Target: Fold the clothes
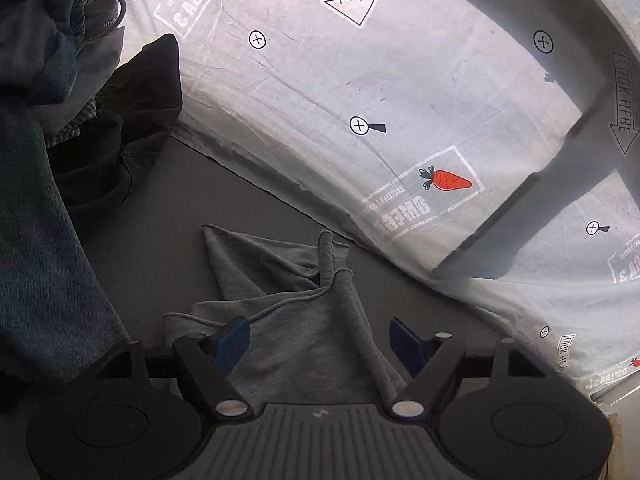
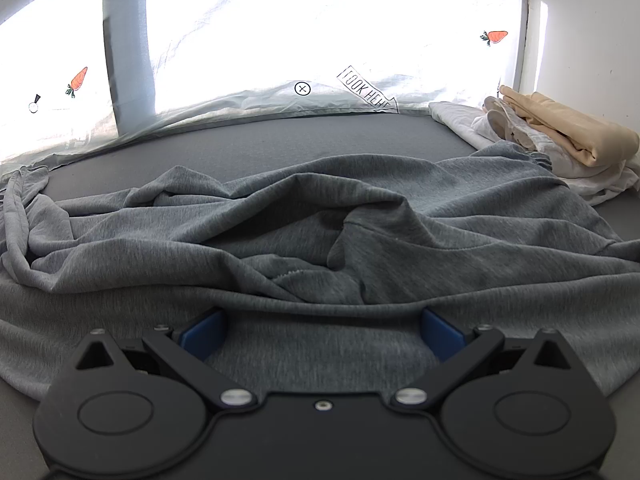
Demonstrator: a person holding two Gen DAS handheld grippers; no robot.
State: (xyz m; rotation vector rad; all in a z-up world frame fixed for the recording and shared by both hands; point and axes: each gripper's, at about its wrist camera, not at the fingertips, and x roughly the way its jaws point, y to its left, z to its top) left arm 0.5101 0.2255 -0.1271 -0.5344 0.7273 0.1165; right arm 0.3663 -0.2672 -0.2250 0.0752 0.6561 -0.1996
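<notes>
A rumpled grey jersey garment (image 2: 320, 232) sprawls across most of the dark grey surface (image 2: 280, 136), leaving a bare strip between it and the white printed curtain (image 2: 280, 40) behind. At the right, folded beige and white clothes (image 2: 560, 140) block the corner. On the left, a heap of dark blue and black clothing (image 1: 80, 120) crowds that side.
</notes>
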